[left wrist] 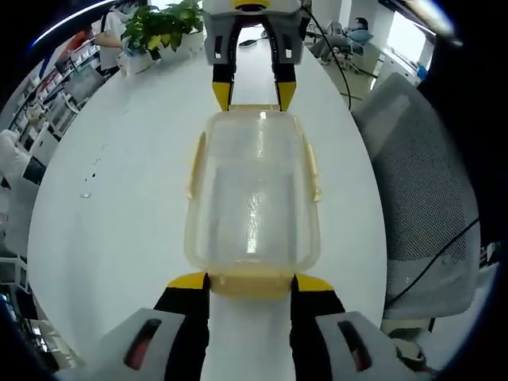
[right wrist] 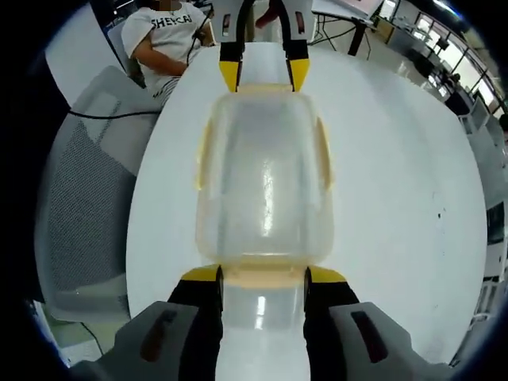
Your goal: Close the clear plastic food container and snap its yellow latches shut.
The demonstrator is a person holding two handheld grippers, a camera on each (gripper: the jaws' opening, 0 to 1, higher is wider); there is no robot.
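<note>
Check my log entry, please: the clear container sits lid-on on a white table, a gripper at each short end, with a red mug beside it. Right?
Not quite: there is no red mug. In the left gripper view, what stands on the white table beyond the clear container is a potted plant. The rest holds: the left gripper and the right gripper sit at opposite short ends.
</note>
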